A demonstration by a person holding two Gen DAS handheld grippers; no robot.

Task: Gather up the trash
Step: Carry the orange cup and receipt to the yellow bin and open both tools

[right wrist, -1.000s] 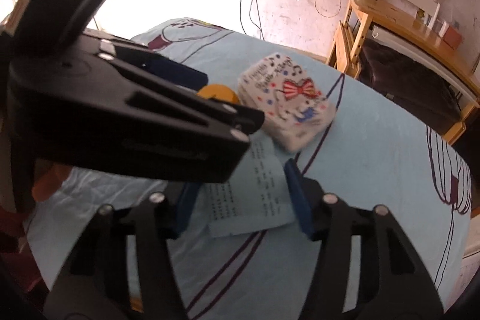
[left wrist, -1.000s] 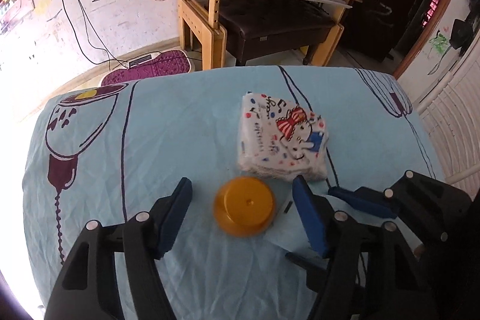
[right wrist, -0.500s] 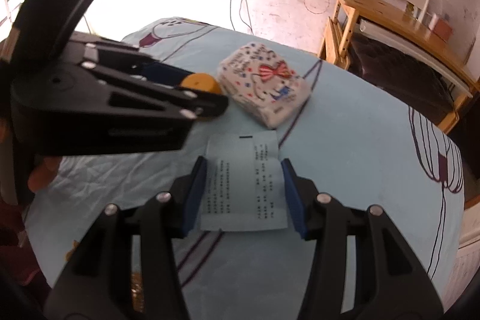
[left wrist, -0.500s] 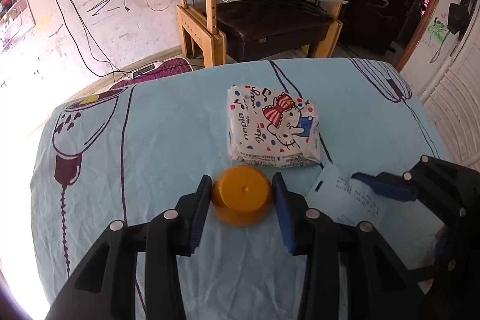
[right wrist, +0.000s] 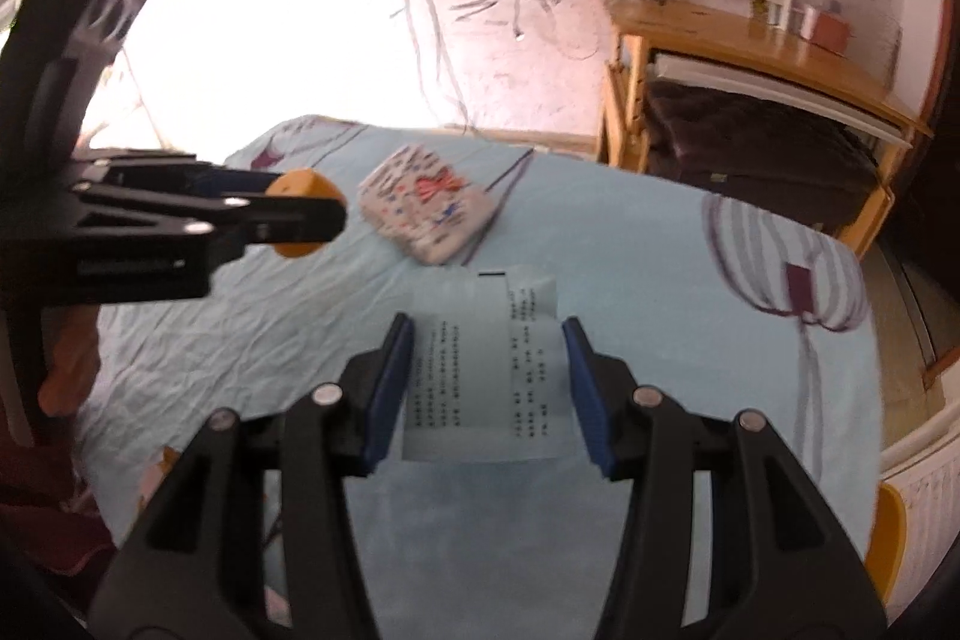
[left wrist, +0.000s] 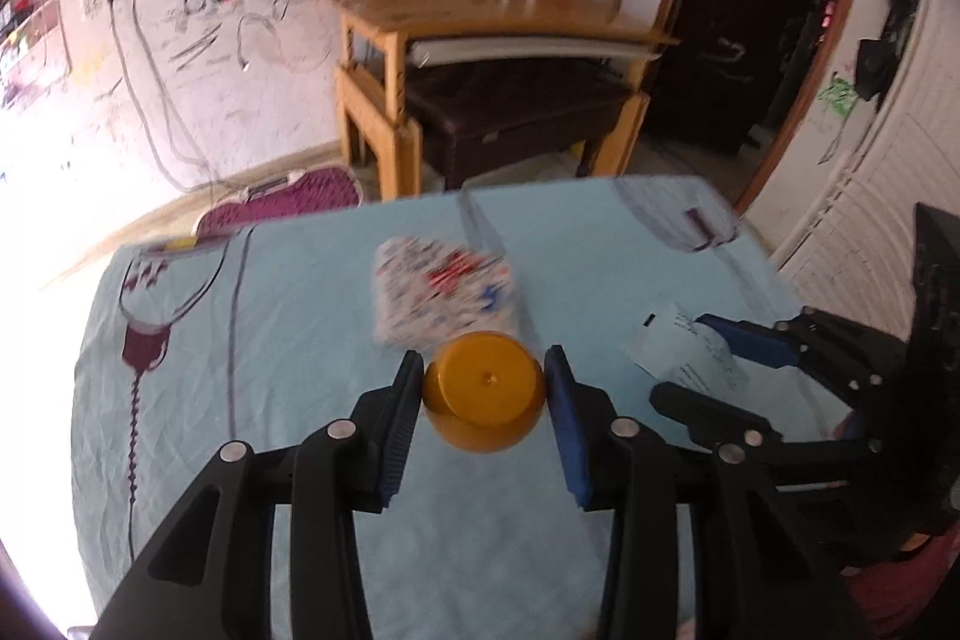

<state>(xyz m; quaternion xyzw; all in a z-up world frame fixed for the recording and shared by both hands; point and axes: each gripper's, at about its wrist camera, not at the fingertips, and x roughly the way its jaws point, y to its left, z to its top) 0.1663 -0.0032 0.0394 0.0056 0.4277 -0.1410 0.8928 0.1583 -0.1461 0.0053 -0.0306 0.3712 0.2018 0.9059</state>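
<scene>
A round orange plastic cap (left wrist: 483, 388) is clamped by the left gripper (left wrist: 485, 403), raised off the light-blue patterned tablecloth (left wrist: 300, 328). A white printed paper receipt (right wrist: 486, 370) is pinched by the right gripper (right wrist: 487, 388) near the cloth's right edge. A patterned tissue pack (left wrist: 441, 292) lies just beyond.

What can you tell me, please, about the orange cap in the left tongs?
The orange cap is round, smooth, plastic-looking, with a small nub at the centre of its flat top and a wider skirt below. The left tongs clamp its sides between blue pads, and it looks lifted above the blue tablecloth.

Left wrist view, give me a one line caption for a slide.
Left claw clamps an orange cap above the blue tablecloth; right claw holds a receipt beside it.
</scene>
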